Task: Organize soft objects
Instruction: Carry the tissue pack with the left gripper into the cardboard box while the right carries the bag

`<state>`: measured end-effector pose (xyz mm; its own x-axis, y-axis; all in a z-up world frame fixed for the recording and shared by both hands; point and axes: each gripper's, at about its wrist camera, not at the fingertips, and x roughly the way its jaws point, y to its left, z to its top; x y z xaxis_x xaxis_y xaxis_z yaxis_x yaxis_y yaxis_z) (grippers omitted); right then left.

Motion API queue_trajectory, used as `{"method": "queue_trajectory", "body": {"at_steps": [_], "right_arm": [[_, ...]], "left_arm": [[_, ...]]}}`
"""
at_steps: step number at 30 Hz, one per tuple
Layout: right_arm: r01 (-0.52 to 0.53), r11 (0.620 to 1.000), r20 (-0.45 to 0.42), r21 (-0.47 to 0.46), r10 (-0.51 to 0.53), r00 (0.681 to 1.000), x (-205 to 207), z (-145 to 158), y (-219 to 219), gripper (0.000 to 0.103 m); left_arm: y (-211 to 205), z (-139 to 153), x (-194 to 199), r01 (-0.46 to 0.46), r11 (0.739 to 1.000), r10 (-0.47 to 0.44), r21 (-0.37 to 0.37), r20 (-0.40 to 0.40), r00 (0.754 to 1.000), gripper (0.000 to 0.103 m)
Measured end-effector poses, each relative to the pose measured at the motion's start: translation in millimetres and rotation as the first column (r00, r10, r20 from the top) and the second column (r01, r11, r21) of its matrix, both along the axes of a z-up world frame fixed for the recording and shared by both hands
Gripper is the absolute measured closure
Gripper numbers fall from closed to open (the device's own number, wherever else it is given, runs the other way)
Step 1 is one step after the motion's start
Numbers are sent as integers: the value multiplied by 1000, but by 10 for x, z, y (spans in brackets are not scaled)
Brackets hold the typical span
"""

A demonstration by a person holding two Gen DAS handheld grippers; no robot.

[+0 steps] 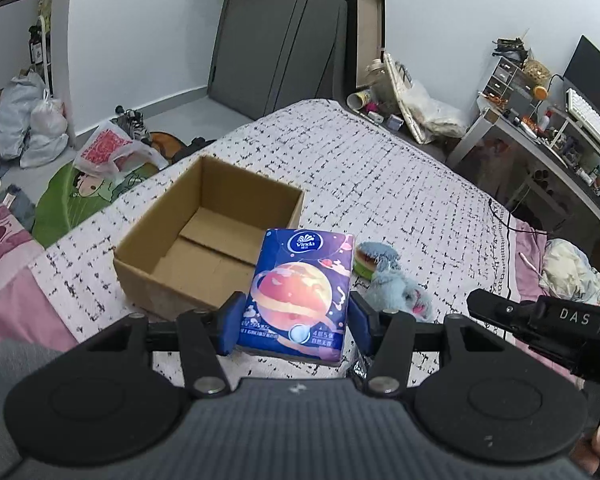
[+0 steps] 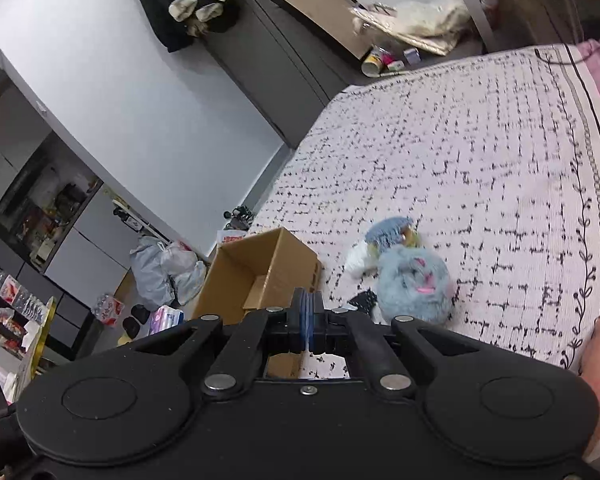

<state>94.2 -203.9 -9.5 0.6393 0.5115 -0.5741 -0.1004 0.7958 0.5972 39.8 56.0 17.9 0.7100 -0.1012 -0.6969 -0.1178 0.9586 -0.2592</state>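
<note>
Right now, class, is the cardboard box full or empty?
Empty: the cardboard box shows only bare bottom flaps; the tissue pack is outside it.

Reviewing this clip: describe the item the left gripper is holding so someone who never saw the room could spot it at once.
On the bed with the black-and-white checked cover, just right of the open cardboard box, the left gripper clamps a tissue pack. It is flat, rectangular and deep blue with an orange planet print, unlike the fuzzy pale-blue plush toy beside it.
</note>
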Motion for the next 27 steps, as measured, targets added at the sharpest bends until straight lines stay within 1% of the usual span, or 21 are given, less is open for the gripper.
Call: {"method": "queue_trajectory", "body": {"at_steps": [5,14,19,27], "right_arm": [[-7,1000,25,-20,8,1000,33,108,54,102],[-42,999,82,-33,44,996,185,366,206,102],[-71,997,108,-31,74,991,279,470,330,102],[-107,994,123,-34,111,986,449,533,560,102]], "left_arm": [[43,43,-3,10,1000,-10,-5,14,1000,50],[194,95,41,-3,1000,3,-10,29,1000,50],[299,121,126,-14,1000,14,-18,32,999,50],[466,138,356,-17,1000,18,-24,33,999,50]]}}
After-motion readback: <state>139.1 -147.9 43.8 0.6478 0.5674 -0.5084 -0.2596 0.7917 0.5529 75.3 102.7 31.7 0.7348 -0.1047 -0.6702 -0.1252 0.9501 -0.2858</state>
